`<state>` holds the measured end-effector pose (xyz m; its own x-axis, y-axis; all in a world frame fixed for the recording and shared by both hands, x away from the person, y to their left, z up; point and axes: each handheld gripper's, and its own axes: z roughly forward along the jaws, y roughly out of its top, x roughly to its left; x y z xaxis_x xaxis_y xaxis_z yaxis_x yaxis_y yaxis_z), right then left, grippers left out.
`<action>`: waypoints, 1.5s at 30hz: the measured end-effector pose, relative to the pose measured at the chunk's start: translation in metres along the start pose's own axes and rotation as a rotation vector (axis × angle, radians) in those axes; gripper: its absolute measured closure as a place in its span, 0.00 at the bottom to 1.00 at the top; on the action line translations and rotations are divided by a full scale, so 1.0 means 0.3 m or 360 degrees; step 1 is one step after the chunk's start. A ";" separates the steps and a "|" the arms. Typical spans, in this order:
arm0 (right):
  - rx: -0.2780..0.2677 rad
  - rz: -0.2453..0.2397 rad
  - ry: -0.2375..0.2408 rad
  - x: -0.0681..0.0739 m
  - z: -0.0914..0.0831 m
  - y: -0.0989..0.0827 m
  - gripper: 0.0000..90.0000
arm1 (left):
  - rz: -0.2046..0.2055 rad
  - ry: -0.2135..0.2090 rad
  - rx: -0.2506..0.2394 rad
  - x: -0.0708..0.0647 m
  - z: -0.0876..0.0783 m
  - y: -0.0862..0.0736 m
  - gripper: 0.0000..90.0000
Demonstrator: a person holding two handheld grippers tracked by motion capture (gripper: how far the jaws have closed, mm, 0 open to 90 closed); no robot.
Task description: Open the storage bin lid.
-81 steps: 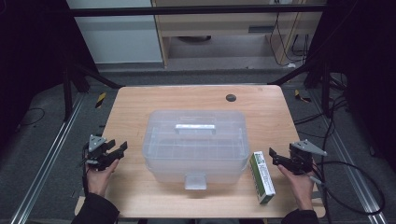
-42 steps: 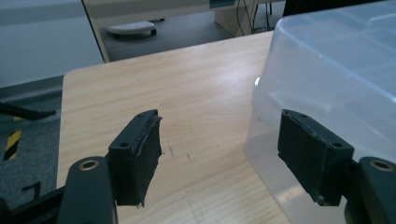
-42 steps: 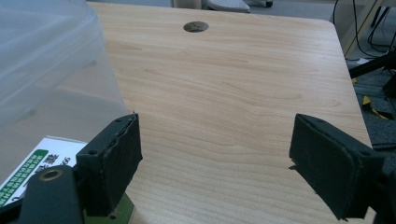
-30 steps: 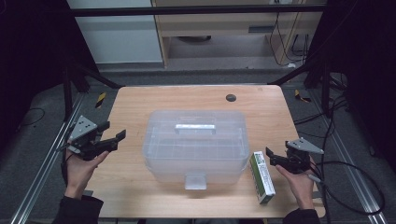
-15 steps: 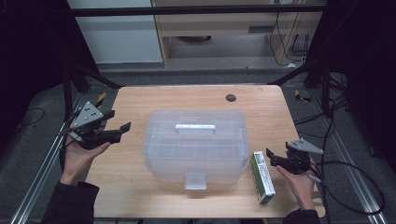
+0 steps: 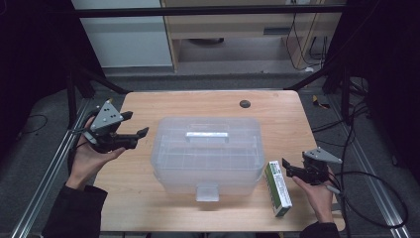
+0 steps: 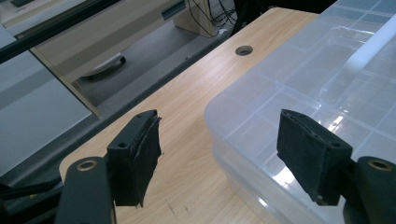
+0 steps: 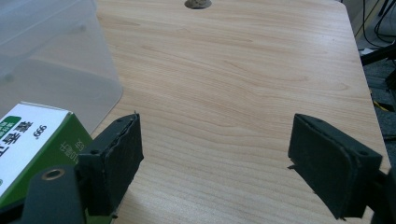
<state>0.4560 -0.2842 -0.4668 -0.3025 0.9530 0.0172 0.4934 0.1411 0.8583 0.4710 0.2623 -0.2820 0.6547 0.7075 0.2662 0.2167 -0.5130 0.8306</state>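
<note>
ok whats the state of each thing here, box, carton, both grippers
clear plastic box: lid on, front latch down, upright on the table
green and white carton: closed, lying flat right of the box
left gripper: open, empty, raised beside the box's left end
right gripper: open, empty, low beside the carton

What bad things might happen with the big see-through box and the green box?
The open left gripper, raised beside the clear plastic storage box, may slip on its smooth lid or shove the box sideways. The green and white carton lies close to the wooden table front edge, so the open right gripper next to it might knock it off.
</note>
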 end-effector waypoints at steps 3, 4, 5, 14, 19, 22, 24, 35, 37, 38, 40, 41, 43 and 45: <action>0.0008 -0.0004 -0.0001 0.001 0.001 -0.001 0.20 | 0.0049 -0.0009 0.0027 -0.008 0.006 0.016 0.33; 0.0010 -0.0002 -0.0001 0.001 0.002 -0.001 0.20 | 0.0052 -0.0012 0.0028 -0.013 0.010 0.021 0.33; 0.0012 0.0001 0.0001 0.002 0.001 -0.001 0.20 | 0.0062 -0.0014 0.0032 -0.016 0.012 0.025 0.33; 0.0037 0.0002 0.0003 0.003 0.006 -0.005 0.20 | 0.0168 -0.0053 0.0094 -0.049 0.027 0.066 0.34; 0.0034 -0.0016 -0.0001 0.001 0.007 -0.006 0.20 | 0.0230 -0.0073 0.0099 -0.079 0.036 0.089 0.34; 0.0036 -0.0019 -0.0003 0.000 0.008 -0.006 0.20 | 0.0268 -0.0082 0.0105 -0.100 0.042 0.103 0.34; 0.0037 -0.0020 -0.0003 0.000 0.008 -0.006 0.20 | 0.0296 -0.0091 0.0115 -0.112 0.046 0.111 0.34; 0.0053 -0.0025 0.0002 0.001 0.010 -0.007 0.20 | 0.0409 -0.0122 0.0160 -0.175 0.085 0.136 0.34; 0.0058 -0.0020 0.0004 0.002 0.010 -0.007 0.20 | 0.0433 -0.0123 0.0168 -0.185 0.092 0.140 0.34; 0.0058 -0.0025 0.0004 0.001 0.011 -0.007 0.20 | 0.0439 -0.0125 0.0171 -0.189 0.095 0.141 0.34; 0.0066 -0.0041 0.0007 0.001 0.013 -0.008 0.21 | 0.0454 -0.0134 0.0176 -0.196 0.100 0.145 0.34; 0.0067 -0.0046 0.0006 0.002 0.013 -0.009 0.21 | 0.0459 -0.0137 0.0176 -0.200 0.103 0.147 0.34; 0.0072 -0.0048 0.0007 0.003 0.014 -0.009 0.23 | 0.0468 -0.0140 0.0177 -0.206 0.106 0.151 0.34; 0.0075 -0.0054 0.0001 0.003 0.013 -0.009 0.23 | 0.0484 -0.0150 0.0177 -0.216 0.110 0.159 0.34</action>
<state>0.4576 -0.2825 -0.4713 -0.3205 0.9472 -0.0112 0.5209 0.1861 0.8331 0.4629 0.1759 -0.2759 0.7644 0.4686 0.4428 0.0756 -0.7471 0.6604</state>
